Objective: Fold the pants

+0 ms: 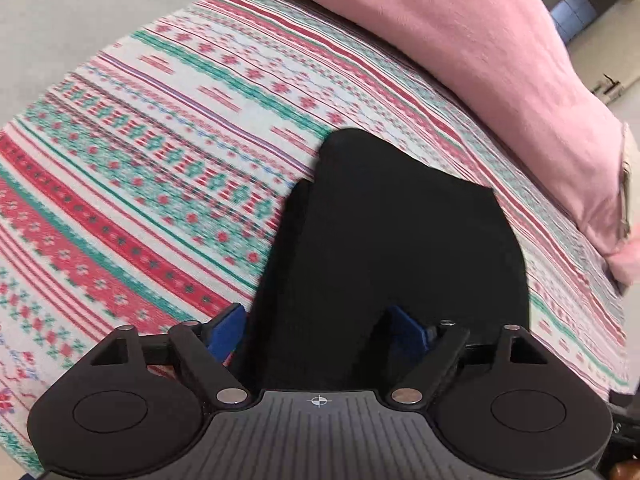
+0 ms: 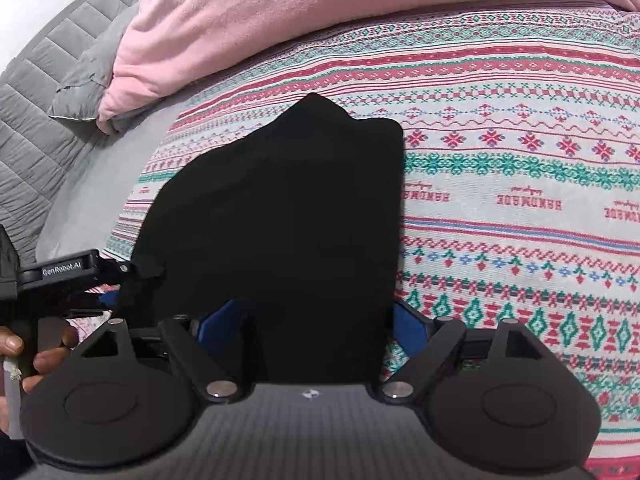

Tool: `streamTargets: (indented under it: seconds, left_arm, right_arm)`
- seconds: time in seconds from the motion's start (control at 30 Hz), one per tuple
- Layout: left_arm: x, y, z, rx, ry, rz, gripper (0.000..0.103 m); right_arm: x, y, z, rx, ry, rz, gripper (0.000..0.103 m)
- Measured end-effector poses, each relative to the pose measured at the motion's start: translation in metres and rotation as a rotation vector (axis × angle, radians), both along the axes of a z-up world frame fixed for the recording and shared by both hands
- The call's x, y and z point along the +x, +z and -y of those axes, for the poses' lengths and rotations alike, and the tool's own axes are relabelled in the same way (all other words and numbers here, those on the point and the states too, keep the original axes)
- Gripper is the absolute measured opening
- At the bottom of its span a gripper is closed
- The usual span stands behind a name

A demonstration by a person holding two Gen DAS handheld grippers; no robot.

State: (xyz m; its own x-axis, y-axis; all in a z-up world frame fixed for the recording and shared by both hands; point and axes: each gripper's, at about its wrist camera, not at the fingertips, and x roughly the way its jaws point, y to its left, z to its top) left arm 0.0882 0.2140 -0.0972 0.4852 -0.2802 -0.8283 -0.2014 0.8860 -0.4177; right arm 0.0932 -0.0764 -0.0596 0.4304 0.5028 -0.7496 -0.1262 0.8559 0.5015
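Observation:
The black pants [image 2: 288, 208] lie on the patterned bedspread [image 2: 520, 208], part folded into a compact dark shape. In the left wrist view the black pants [image 1: 392, 232] fill the space between my blue fingers [image 1: 228, 328]; my left gripper [image 1: 316, 332] looks shut on the cloth. In the right wrist view my right gripper [image 2: 312, 328] has black cloth draped between its blue fingers [image 2: 408, 328] and seems shut on it. The left gripper [image 2: 120, 280] also shows at the left of that view, holding the pants' near-left edge.
A pink blanket [image 2: 320, 12] is heaped along the far side of the bed and also shows in the left wrist view [image 1: 500, 60]. A grey quilted cover [image 2: 44, 92] lies at the far left. The bed's edge [image 1: 616, 280] and a room beyond are at the right.

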Motion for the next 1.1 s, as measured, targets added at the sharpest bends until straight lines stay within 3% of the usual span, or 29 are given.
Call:
streamTargets:
  seconds: [0.27,0.43,0.5,0.6,0.73,0.8,0.9,0.97,1.1]
  left_arm:
    - [0.001,-0.002,0.025,0.042,-0.081,0.017,0.079]
    - [0.001,-0.003,0.020,0.008,-0.061,0.022,0.072]
    - [0.000,-0.004,0.015,-0.014,-0.046,0.022,0.070]
    - [-0.001,-0.003,0.013,-0.025,-0.040,0.019,0.068]
    - [-0.001,-0.003,0.015,-0.014,-0.033,0.020,0.069]
    - [0.001,-0.003,0.017,-0.008,-0.029,0.021,0.069]
    - [0.002,-0.003,0.017,-0.007,-0.034,0.022,0.068]
    - [0.002,-0.003,0.014,-0.022,-0.026,0.023,0.064]
    - [0.001,-0.004,0.008,-0.061,0.010,0.018,0.054]
  right_arm:
    - [0.006,-0.011,-0.007,0.018,-0.027,0.024,0.057]
    - [0.010,-0.016,0.000,0.063,-0.065,0.006,0.049]
    - [0.012,-0.018,0.008,0.079,-0.083,-0.016,0.036]
    - [0.017,-0.022,0.019,0.109,-0.097,-0.049,0.027]
    - [0.016,-0.022,0.017,0.109,-0.075,-0.035,0.033]
    - [0.012,-0.022,0.011,0.109,-0.059,-0.007,0.047]
    - [0.009,-0.021,-0.002,0.083,-0.056,0.024,0.048]
    - [0.011,-0.022,0.001,0.138,-0.081,0.010,0.046]
    - [0.015,-0.029,0.011,0.170,-0.127,-0.032,0.025]
